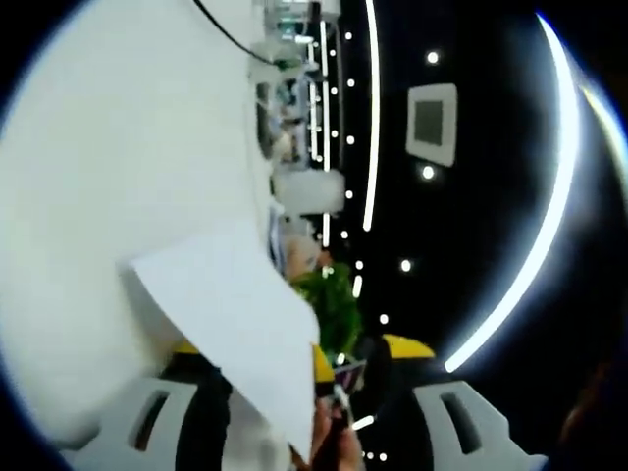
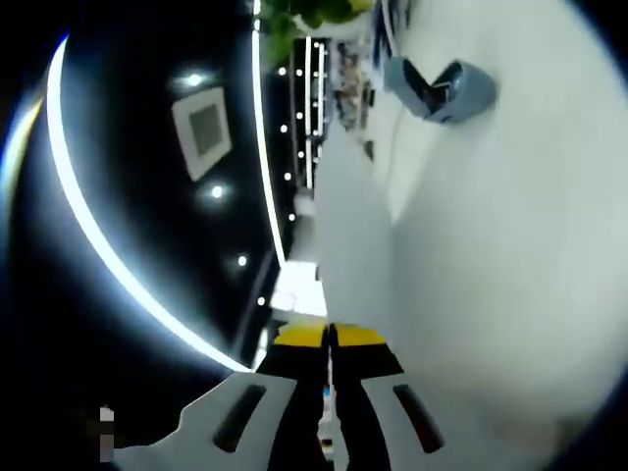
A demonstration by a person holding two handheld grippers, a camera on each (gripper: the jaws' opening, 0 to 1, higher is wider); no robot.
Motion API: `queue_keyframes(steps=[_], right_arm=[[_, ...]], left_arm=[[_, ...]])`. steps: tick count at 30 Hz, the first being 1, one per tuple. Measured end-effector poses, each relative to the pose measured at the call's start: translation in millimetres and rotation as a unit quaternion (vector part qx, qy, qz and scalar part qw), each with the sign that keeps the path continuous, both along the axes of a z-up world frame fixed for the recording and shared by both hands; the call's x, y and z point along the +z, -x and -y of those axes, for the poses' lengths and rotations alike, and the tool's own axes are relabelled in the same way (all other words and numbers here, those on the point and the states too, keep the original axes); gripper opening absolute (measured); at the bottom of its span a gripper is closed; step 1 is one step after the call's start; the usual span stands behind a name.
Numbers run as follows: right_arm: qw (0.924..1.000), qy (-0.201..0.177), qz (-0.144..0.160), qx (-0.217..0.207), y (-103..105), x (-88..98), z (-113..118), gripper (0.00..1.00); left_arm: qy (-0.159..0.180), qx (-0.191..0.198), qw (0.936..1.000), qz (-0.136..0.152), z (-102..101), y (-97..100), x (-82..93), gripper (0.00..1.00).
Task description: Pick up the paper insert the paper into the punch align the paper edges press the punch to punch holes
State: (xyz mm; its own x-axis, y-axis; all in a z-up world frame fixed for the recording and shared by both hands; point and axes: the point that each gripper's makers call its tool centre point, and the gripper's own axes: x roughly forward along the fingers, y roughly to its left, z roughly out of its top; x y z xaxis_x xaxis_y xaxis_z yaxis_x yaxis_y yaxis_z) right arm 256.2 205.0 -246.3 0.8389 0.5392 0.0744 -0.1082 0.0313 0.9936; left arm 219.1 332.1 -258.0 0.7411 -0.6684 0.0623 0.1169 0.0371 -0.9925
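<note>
A white sheet of paper [image 1: 235, 304] hangs tilted in the left gripper view, over the white table [image 1: 98, 196]. My left gripper [image 1: 294, 348] stands open, its yellow-tipped jaws wide apart on either side of the sheet's lower part. In the right gripper view my right gripper [image 2: 331, 336] is shut on the paper [image 2: 353, 226], which rises nearly edge-on from the closed yellow tips. The blue-grey hole punch [image 2: 440, 88] sits farther off on the table [image 2: 520, 255], apart from the paper.
Both views are rolled sideways, with a dark ceiling with light strips and a square vent [image 1: 432, 123] on one side. Cluttered equipment [image 1: 289, 98] and a green plant [image 1: 334, 299] stand at the table's far end.
</note>
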Motion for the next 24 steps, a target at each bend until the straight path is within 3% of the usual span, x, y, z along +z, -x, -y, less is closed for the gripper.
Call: queue_keyframes(steps=[3,5,13,16,24], right_arm=[[1.0,-0.009,0.004,0.001,1.3,2.7,0.6,0.04],[0.9996,-0.029,0.006,0.005,2.8,6.2,-0.5,0.04],[0.9989,-0.046,0.011,0.003,6.2,9.0,3.1,0.04],[0.9971,-0.073,0.017,0.006,7.6,13.7,6.4,0.04],[0.9983,-0.056,0.014,0.01,8.4,8.4,6.2,0.04]], left_arm=[[-0.004,0.005,1.0,-0.003,-2.5,0.4,-2.7,0.52],[0.0,0.01,0.9999,-0.005,-4.6,-0.5,-2.6,0.52],[0.011,0.018,0.9997,-0.014,-9.4,-3.8,-2.9,0.51],[0.015,0.023,0.9995,-0.016,-12.0,-6.0,-2.7,0.5],[0.018,0.026,0.9993,-0.019,-13.3,-7.3,-4.5,0.48]])
